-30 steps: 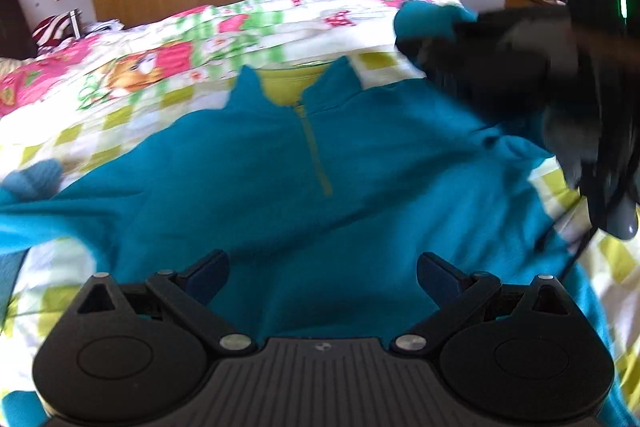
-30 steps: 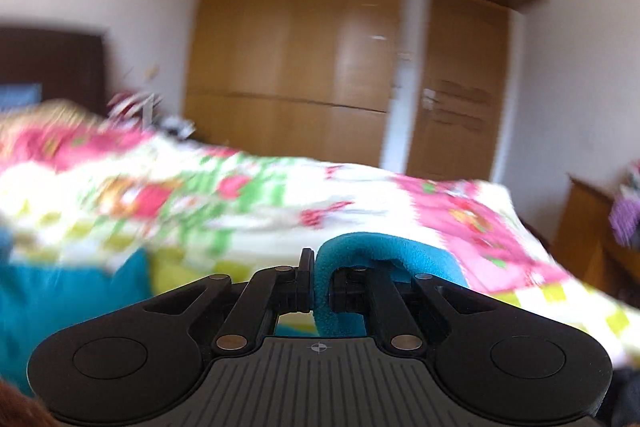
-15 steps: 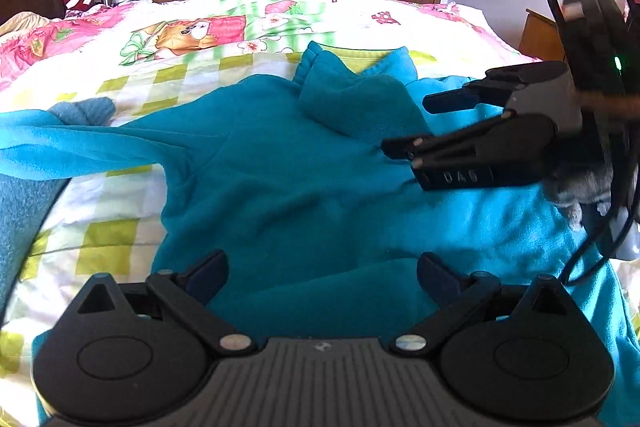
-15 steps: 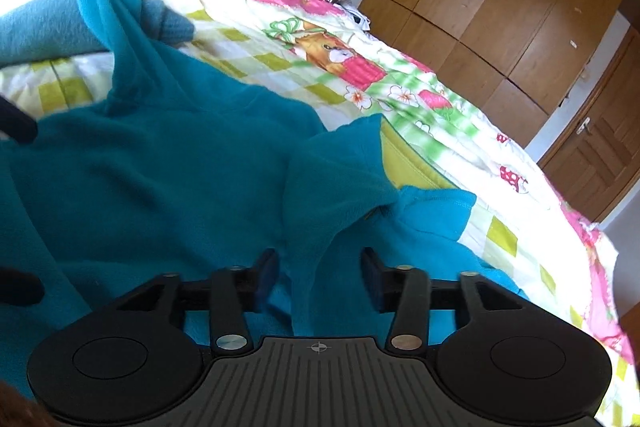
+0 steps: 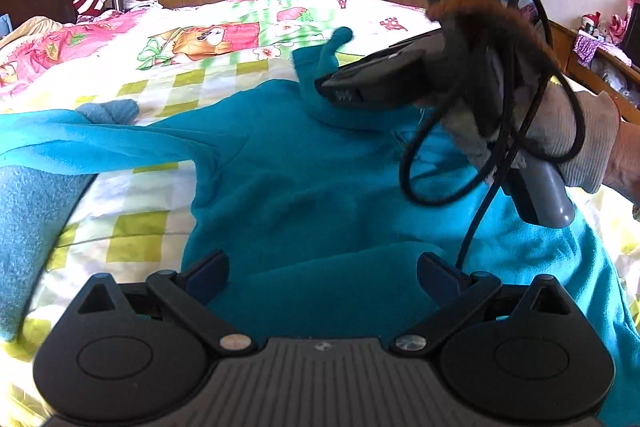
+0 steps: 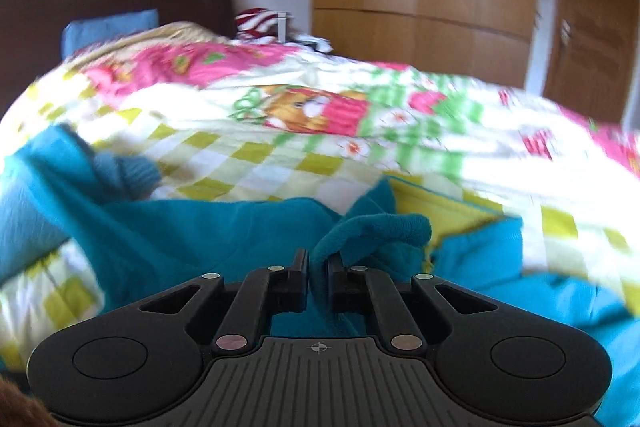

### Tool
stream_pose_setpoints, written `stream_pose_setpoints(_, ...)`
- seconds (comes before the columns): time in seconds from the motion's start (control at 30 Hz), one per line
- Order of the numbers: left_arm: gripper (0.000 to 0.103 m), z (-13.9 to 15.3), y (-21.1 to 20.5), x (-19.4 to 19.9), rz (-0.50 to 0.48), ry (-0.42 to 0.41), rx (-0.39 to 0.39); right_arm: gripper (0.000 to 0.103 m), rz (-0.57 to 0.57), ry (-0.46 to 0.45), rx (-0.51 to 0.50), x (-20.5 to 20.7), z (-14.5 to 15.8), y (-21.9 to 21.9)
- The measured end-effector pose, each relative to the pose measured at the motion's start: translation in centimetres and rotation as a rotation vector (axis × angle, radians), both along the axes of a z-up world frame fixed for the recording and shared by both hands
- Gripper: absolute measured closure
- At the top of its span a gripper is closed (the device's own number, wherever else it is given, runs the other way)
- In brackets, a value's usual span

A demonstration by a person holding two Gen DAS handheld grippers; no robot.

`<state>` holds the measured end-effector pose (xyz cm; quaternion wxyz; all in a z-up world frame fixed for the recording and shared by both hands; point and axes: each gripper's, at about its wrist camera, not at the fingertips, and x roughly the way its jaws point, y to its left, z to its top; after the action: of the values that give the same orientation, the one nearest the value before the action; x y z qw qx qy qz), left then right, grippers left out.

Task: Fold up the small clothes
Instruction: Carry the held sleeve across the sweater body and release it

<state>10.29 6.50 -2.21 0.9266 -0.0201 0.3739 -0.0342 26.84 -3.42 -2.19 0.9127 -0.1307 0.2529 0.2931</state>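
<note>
A teal fleece top (image 5: 304,179) lies spread on the bed (image 5: 168,75), over a quilt (image 6: 280,163) printed with yellow-green checks, pink patches and a cartoon bear. The fabric is soft and napped; its collar shows a yellow-green lining (image 6: 440,211). One sleeve (image 5: 92,143) stretches out flat toward the bed's left edge, ending beside a greyer blue ribbed cuff (image 5: 108,111).

The right gripper (image 6: 318,273) has just been closing and now pinches a thick fold of fleece near the collar, the cloth bulging up between its black fingers (image 6: 298,267). In the left view it is held in a gloved hand (image 5: 576,143), a looped black cable hanging from it.

The left gripper (image 5: 322,273) hovers over the top's lower part, jaws spread wide with nothing between them.
</note>
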Motion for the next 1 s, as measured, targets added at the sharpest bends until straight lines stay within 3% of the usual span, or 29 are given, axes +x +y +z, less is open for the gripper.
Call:
stream_pose_setpoints(0.13,0.0,-0.3,0.2,-0.4,0.008,0.025,-0.002,0.098,0.148,-0.185,-0.234,-3.4,-2.5,3.9)
stream_pose_setpoints(0.17,0.0,-0.4,0.3,-0.4,0.007,0.028,-0.002,0.098,0.171,-0.193,-0.283,-3.7,-3.4,4.6)
stream_pose_setpoints(0.3,0.0,-0.4,0.6,-1.0,-0.021,0.021,-0.016,0.094,0.172,-0.129,-0.293,-3.6,-4.2,4.9)
stream_pose_setpoints(0.33,0.0,-0.3,0.6,-1.2,-0.025,0.017,-0.016,0.088,0.181,-0.117,-0.293,-3.5,-4.2,4.8)
stream_pose_setpoints(0.57,0.0,0.1,1.9,-2.5,-0.002,0.014,-0.018,0.08,0.283,-0.041,-0.191,-4.3,-3.3,4.1)
stream_pose_setpoints(0.73,0.0,0.8,3.6,-2.7,0.058,-0.007,-0.02,0.059,0.3,0.15,-0.187,-3.0,-4.5,4.7)
stream_pose_setpoints(0.83,0.0,1.2,5.0,-2.4,0.099,-0.035,-0.022,0.059,0.268,0.209,-0.153,-2.5,-4.5,4.7)
stream_pose_setpoints(1.0,0.0,0.8,6.8,-2.1,0.151,-0.048,-0.044,0.058,0.299,0.207,-0.029,-3.5,-0.3,4.5)
